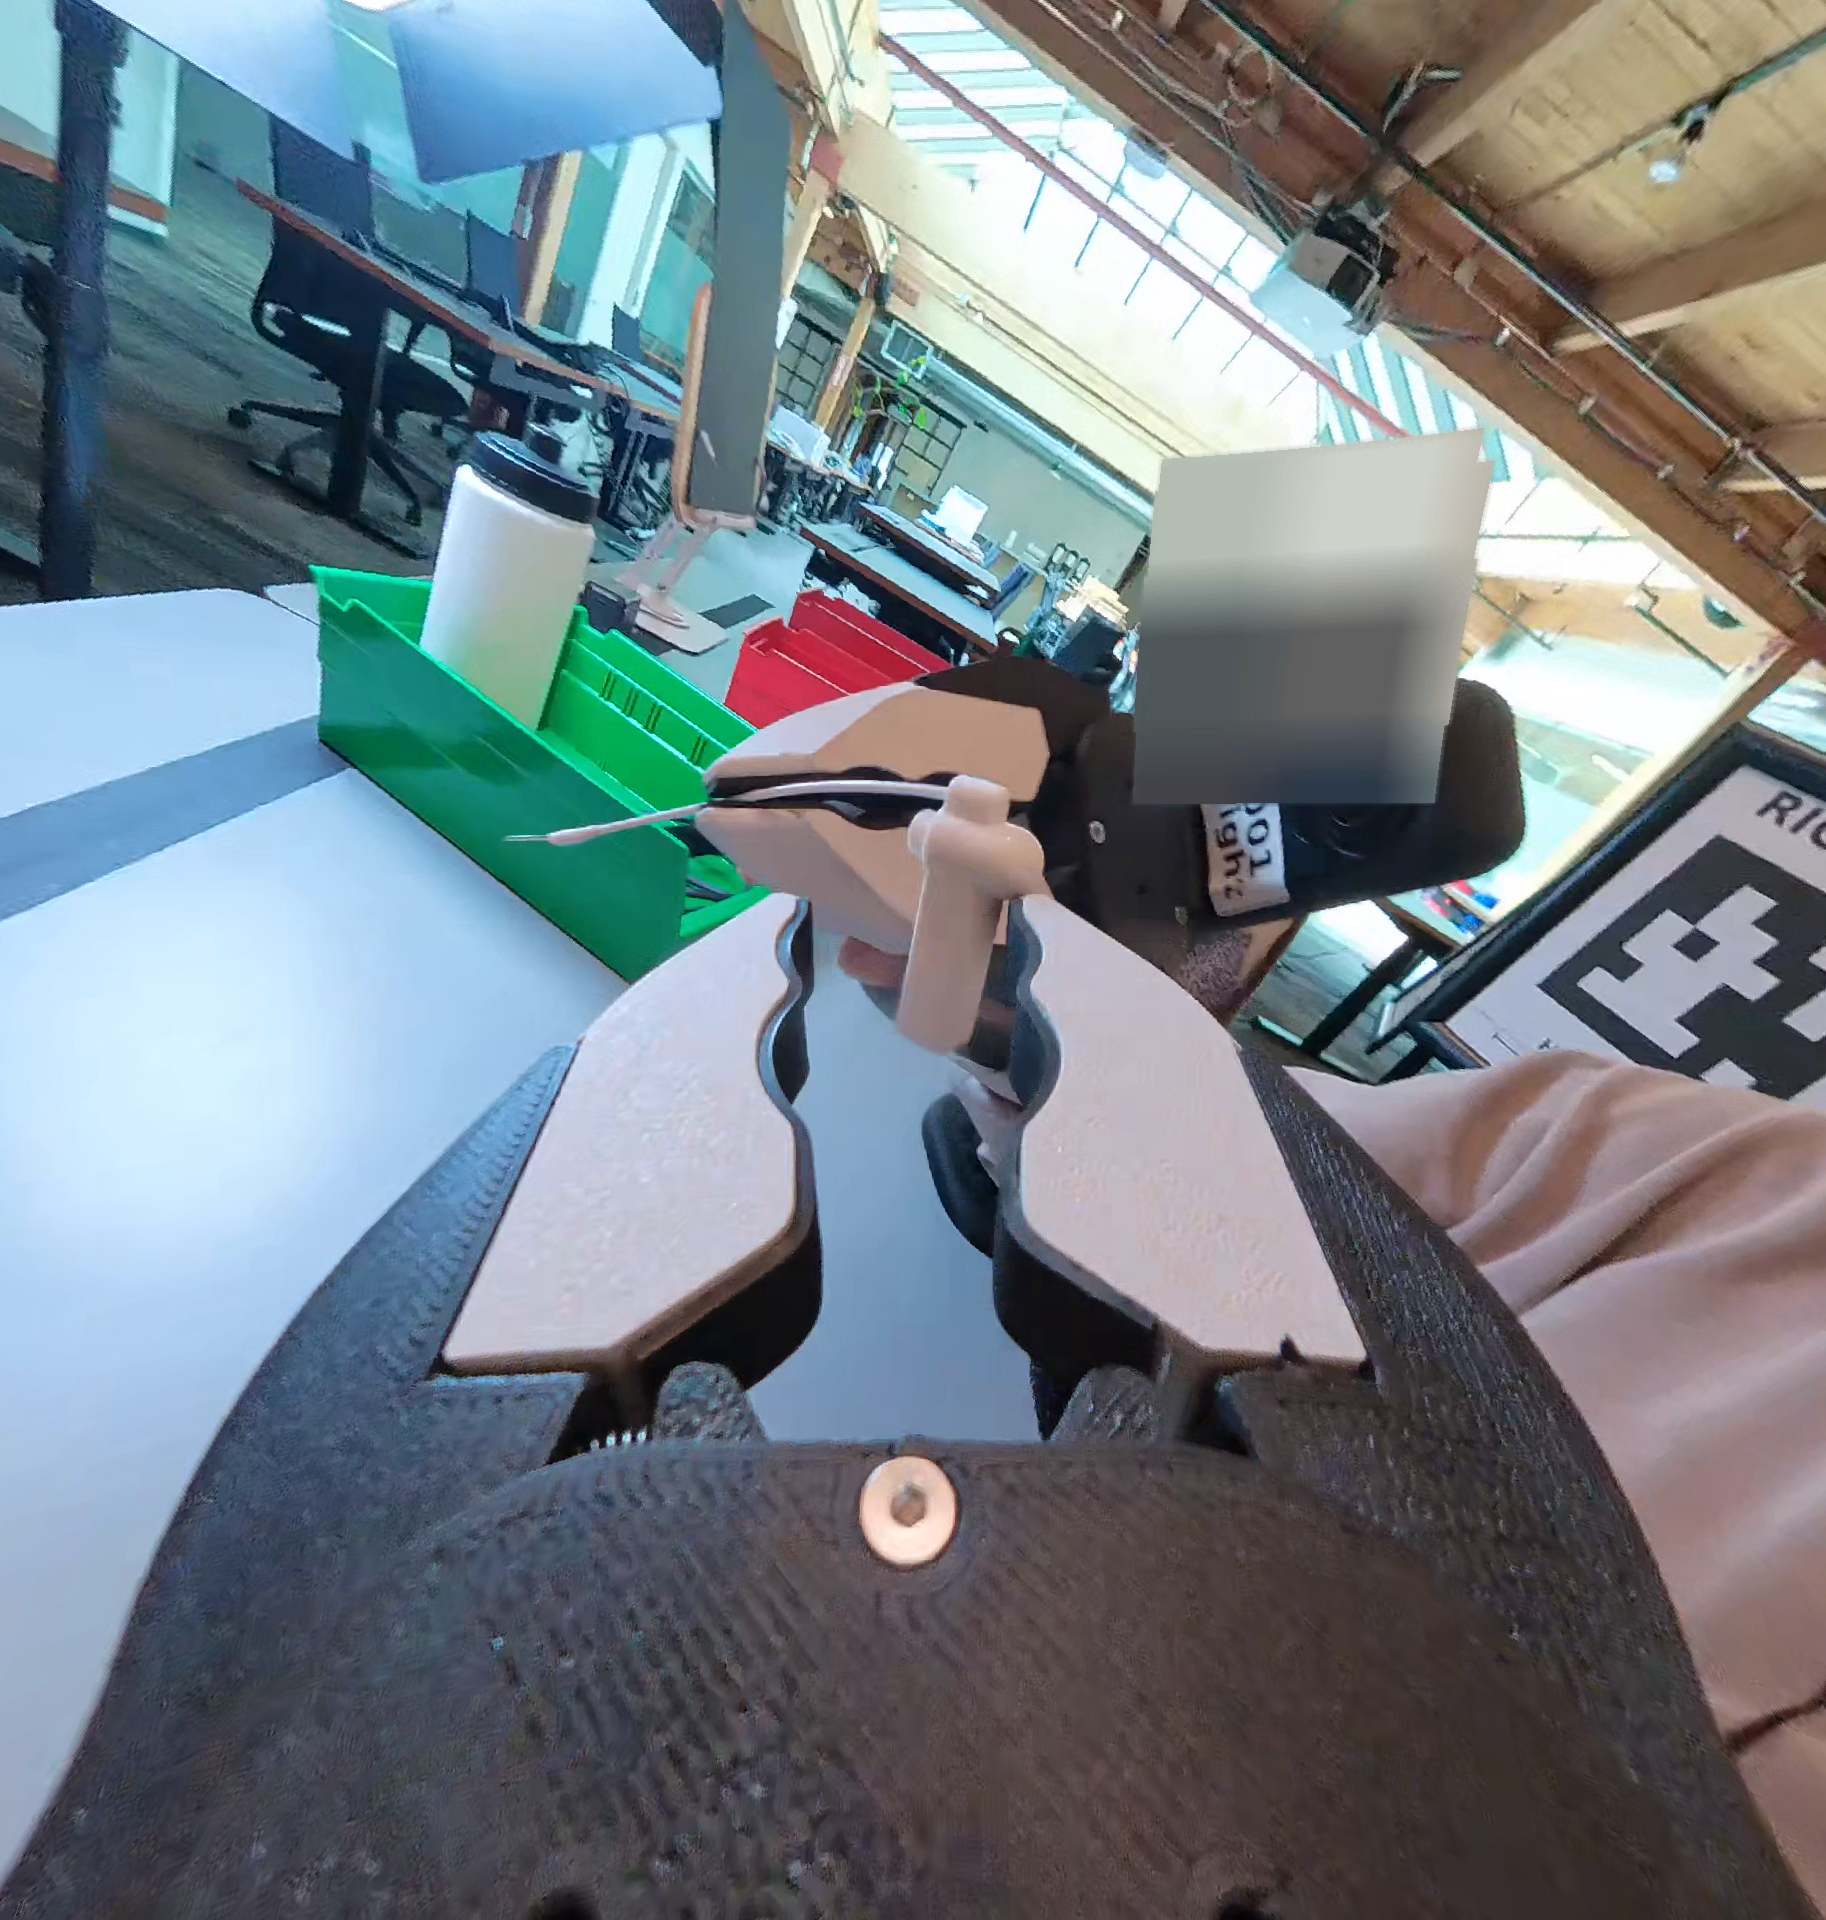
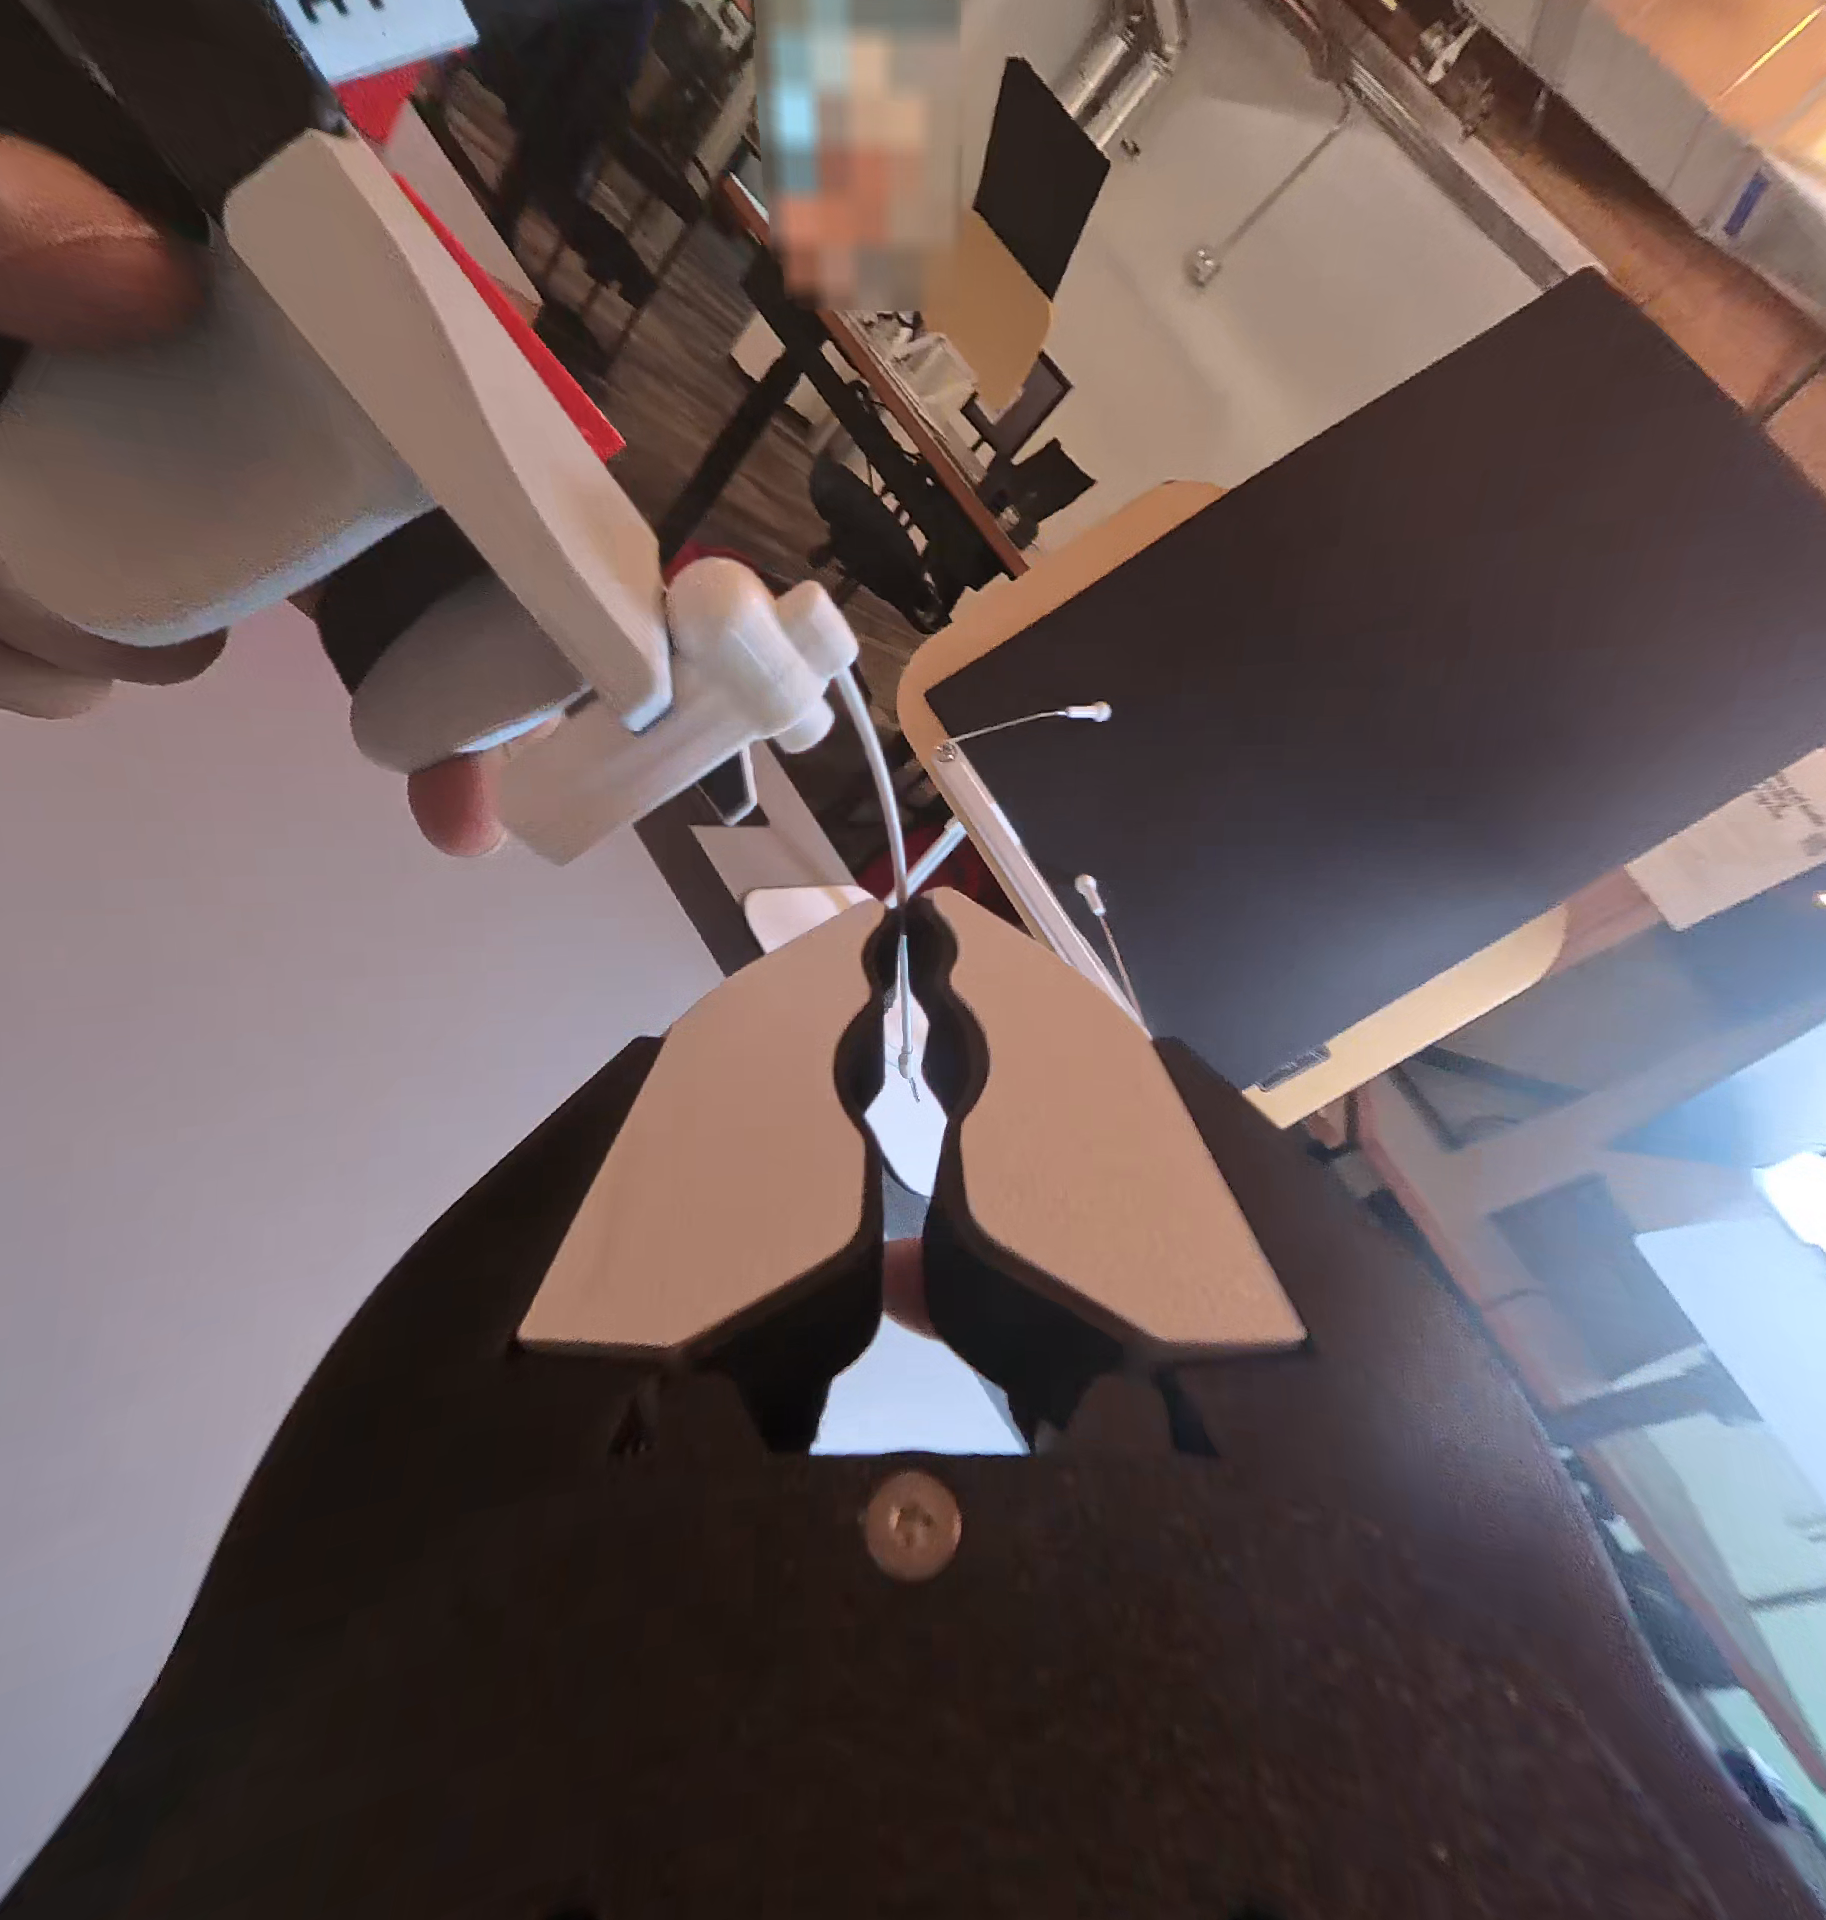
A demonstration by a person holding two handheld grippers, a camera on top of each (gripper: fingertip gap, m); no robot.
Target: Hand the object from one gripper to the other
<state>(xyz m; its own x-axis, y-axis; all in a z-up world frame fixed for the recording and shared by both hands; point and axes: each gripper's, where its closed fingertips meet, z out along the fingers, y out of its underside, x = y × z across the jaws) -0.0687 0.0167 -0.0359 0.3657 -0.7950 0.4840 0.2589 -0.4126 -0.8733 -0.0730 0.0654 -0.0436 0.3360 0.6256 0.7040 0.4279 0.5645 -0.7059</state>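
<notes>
A green bin (image 1: 493, 769) sits on the white table (image 1: 161, 987) with a white bottle (image 1: 509, 582) with a dark lid standing upright inside it; a red bin (image 1: 826, 655) lies just beyond, its contents hidden from this angle.

The object being passed, a small beige plastic piece (image 1: 956, 904) with thin white wires (image 1: 618, 826) running from it, hangs in mid-air above the table's edge, caught between both tools. In the left wrist view, the left gripper (image 1: 914, 997) has its fingers (image 1: 680, 1174) spread apart, and the beige piece's flat stem reaches down into the gap, lying against the inner face of the right-hand finger while clear of the other. The right gripper (image 1: 706, 795) comes in from the far side, level with the green bin, its fingers pressed together on the wires, one of which pokes out past the tips.

In the right wrist view, the right gripper (image 2: 909, 914) pinches a white wire (image 2: 883, 790) at its fingertips, the wire arching up to the beige piece (image 2: 743, 665). The left gripper (image 2: 654, 717) enters from the upper left, one finger (image 2: 452, 416) lying flat against that piece. A person's hand (image 2: 57, 249) grips the left tool's handle. Two more wire ends (image 2: 1091, 712) stick out loose against a dark panel (image 2: 1408, 675) behind.
</notes>
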